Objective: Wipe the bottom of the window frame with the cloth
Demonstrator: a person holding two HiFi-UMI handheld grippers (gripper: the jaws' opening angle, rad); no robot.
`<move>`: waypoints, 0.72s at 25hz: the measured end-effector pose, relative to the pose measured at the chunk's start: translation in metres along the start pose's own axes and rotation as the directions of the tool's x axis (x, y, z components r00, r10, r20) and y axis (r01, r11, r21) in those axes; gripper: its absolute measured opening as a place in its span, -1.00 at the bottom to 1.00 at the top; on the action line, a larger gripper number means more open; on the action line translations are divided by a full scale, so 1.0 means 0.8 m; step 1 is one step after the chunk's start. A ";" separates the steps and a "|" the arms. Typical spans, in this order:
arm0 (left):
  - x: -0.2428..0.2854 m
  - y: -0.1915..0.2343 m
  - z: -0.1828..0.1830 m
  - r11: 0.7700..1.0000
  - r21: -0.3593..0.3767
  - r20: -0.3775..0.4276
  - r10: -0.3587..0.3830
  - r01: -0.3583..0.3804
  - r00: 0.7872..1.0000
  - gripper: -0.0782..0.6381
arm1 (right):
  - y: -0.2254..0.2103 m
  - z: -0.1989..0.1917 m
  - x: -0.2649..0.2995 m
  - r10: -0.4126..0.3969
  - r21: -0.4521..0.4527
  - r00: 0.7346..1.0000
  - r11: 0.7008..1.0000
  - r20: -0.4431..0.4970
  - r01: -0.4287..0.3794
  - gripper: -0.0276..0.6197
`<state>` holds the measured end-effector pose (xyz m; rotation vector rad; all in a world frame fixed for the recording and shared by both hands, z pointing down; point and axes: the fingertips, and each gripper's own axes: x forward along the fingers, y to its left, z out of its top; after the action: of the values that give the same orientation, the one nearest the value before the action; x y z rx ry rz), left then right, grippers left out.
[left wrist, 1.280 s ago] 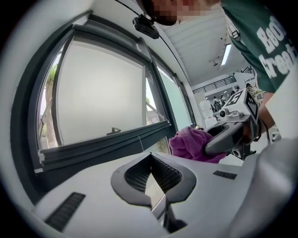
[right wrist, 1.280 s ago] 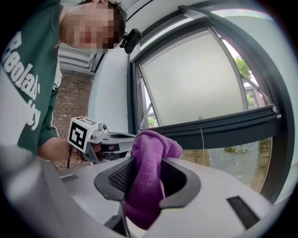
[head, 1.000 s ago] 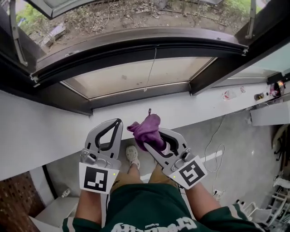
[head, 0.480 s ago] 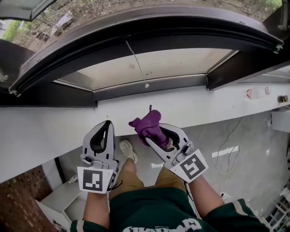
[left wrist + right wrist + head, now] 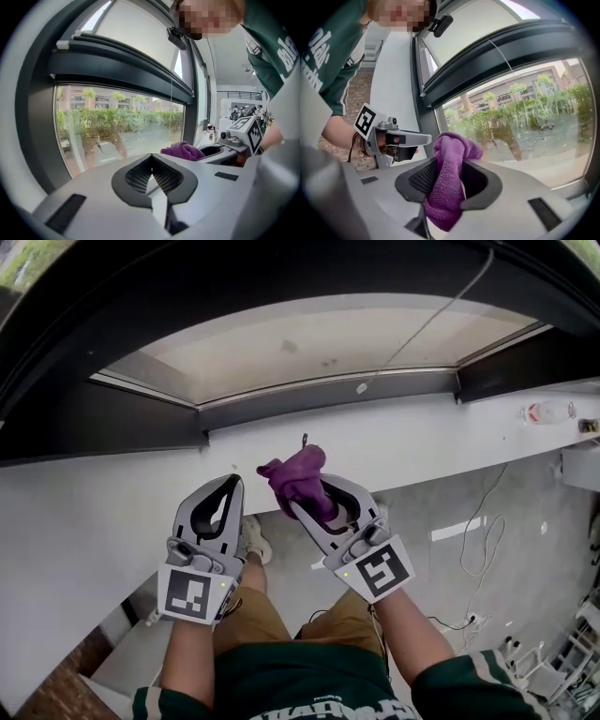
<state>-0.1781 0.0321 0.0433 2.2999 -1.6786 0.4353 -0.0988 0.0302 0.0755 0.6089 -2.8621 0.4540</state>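
Cloth [image 5: 296, 476] pinched in my right tongs [image 5: 309, 498].
My left tongs [image 5: 225, 491], pressed together and empty, at its nine o'clock; window frame [image 5: 319, 395] at twelve.

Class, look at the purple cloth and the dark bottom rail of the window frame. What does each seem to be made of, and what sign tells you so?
The cloth looks like a soft, fuzzy textile, probably microfibre: it has a matte nap and limp, bunched folds. The bottom rail has a smooth dark surface with a dull sheen and straight edges. It is likely painted metal or plastic, but the look cannot settle which.
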 end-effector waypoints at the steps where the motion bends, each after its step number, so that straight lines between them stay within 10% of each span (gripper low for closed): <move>1: -0.005 0.012 -0.016 1.000 0.002 -0.003 0.003 -0.003 1.000 -0.76 | 0.010 -0.012 0.015 0.004 0.015 1.000 1.000 -0.001 -0.004 -0.41; 18: 0.019 0.155 -0.253 0.974 -0.110 0.023 0.201 -0.197 0.979 -0.76 | 0.038 -0.223 0.250 0.150 -0.035 0.981 0.987 -0.120 -0.155 -0.43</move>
<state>-0.3096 0.0584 0.2397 2.0839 -1.9095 0.3374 -0.2716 0.0425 0.2820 0.3439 -2.8087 0.4325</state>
